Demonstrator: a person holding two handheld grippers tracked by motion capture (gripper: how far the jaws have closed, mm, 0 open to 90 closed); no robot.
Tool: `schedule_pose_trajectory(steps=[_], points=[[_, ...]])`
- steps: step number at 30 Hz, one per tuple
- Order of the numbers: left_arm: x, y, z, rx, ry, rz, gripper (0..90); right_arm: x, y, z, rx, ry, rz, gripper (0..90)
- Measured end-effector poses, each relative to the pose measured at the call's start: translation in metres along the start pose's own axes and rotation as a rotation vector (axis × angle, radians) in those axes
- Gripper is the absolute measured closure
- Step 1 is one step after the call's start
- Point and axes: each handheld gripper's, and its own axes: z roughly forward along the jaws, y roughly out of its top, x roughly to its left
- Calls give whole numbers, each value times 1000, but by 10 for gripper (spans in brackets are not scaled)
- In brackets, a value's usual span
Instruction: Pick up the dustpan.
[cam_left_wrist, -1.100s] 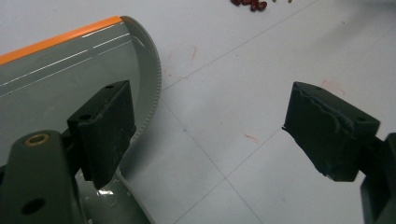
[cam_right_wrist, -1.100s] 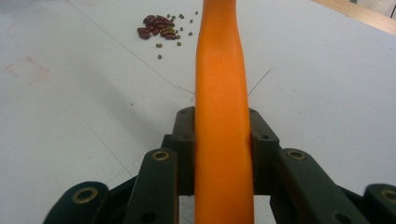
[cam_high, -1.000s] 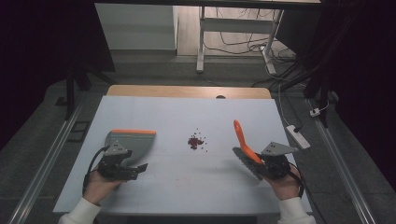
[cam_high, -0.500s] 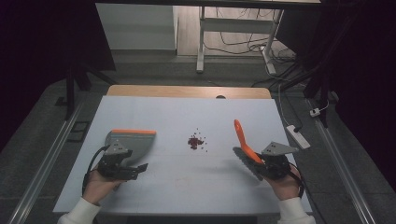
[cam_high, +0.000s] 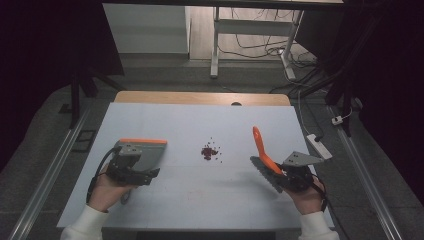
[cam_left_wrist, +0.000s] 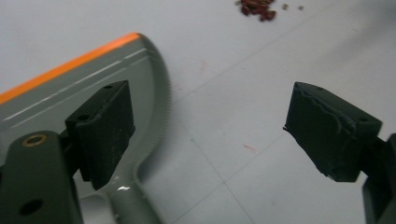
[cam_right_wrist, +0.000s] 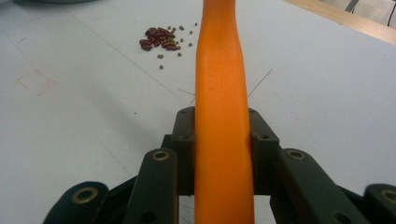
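The high view looks forward and down from above the person's side onto the whole white table (cam_high: 165, 200), from well back. The left gripper view rides low on the left gripper (cam_left_wrist: 205, 135), very near the tabletop, facing out between its parted jaws. The right gripper view rides on the right gripper (cam_right_wrist: 223, 144), looking along the orange handle (cam_right_wrist: 220, 107) clamped between its jaws. All three views share the small pile of red beans (cam_high: 210, 152) ahead of both tools.

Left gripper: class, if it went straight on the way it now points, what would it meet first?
Probably the bare table. The left gripper, jaws open, aims beside the dustpan, short of the red beans; depth is unclear.
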Motion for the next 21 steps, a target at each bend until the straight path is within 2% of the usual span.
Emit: schedule_pose_trajectory(steps=[1,5,8,13,14,16,18,19,21], points=[[0,0,0,0,0,0,162,0,0,0,-1,0,2,699],[3,1,-4,-10,-5,-41,169,1,1,0,-3,2,2,700],[9,-3,-5,1,-18,-58,169,2,1,0,-2,3,0,700],[19,-8,-10,-1,1,-95,170,2,1,3,5,0,-6,700],[20,-9,-10,4,2,-104,170,2,1,3,5,0,-6,700],[26,-11,-8,48,4,-147,169,2,0,4,12,0,-4,700],[29,-12,-8,63,8,-162,169,2,0,4,14,3,-4,699],[33,-15,-6,80,3,-190,169,2,0,5,16,6,-4,700],[35,-17,-6,88,1,-200,169,3,-1,6,17,9,-6,700]])
